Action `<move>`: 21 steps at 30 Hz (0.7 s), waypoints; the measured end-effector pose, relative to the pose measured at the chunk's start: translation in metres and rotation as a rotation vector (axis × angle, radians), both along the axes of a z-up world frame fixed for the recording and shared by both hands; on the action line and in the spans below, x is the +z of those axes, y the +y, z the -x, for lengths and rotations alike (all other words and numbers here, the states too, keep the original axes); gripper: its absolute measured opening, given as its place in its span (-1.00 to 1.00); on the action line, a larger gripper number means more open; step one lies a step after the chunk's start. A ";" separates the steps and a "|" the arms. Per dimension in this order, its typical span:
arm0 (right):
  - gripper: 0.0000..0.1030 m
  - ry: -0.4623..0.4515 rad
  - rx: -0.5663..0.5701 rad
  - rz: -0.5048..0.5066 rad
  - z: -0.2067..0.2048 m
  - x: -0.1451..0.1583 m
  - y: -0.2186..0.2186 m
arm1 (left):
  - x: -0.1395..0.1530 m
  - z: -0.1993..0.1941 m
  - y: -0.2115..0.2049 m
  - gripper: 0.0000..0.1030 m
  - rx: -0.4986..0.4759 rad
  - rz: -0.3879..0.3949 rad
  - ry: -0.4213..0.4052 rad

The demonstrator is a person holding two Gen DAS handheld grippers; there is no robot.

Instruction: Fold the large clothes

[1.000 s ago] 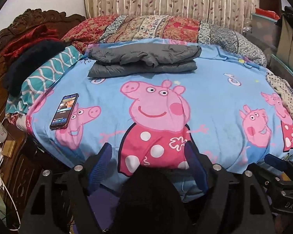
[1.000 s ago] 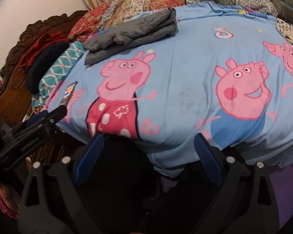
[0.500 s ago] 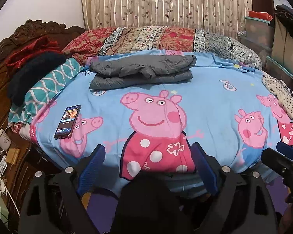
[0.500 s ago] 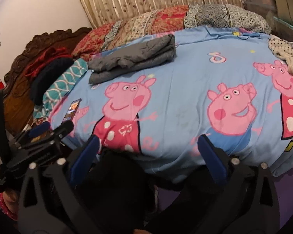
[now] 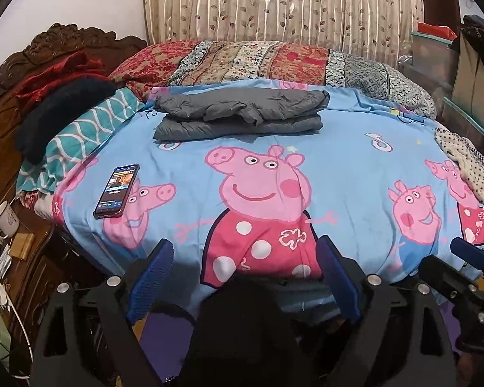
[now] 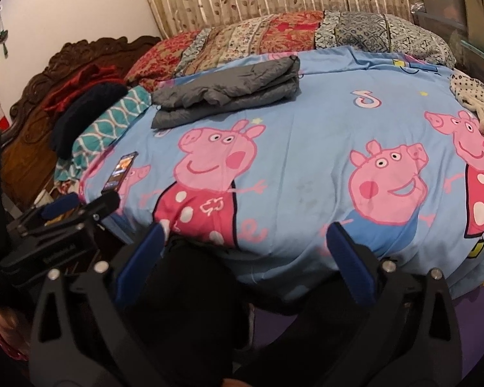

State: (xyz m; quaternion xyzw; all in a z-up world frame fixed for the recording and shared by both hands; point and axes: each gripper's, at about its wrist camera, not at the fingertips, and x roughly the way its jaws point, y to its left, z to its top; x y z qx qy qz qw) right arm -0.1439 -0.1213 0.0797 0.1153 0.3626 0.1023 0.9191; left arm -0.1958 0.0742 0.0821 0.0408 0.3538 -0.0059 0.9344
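one folded grey garment (image 5: 238,114), one phone (image 5: 116,191)

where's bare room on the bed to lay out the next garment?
Free: the bedsheet middle, between the folded grey garment, the phone on the left and the polka-dot cloth on the right. Crowded: the left edge and the far edge with the patterned quilt.

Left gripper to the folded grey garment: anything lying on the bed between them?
No objects: between the left gripper and the folded grey garment there is only the cartoon-pig bedsheet, seen in the left wrist view. The phone lies off to the left.
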 end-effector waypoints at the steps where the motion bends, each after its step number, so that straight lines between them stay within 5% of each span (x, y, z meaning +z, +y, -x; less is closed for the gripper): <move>1: 0.87 -0.003 0.003 0.005 0.001 0.001 0.001 | 0.000 0.000 0.001 -0.40 0.003 0.000 0.000; 21: 0.87 0.004 0.013 0.025 0.004 -0.002 0.007 | -0.007 0.001 0.005 -0.40 0.028 0.002 0.035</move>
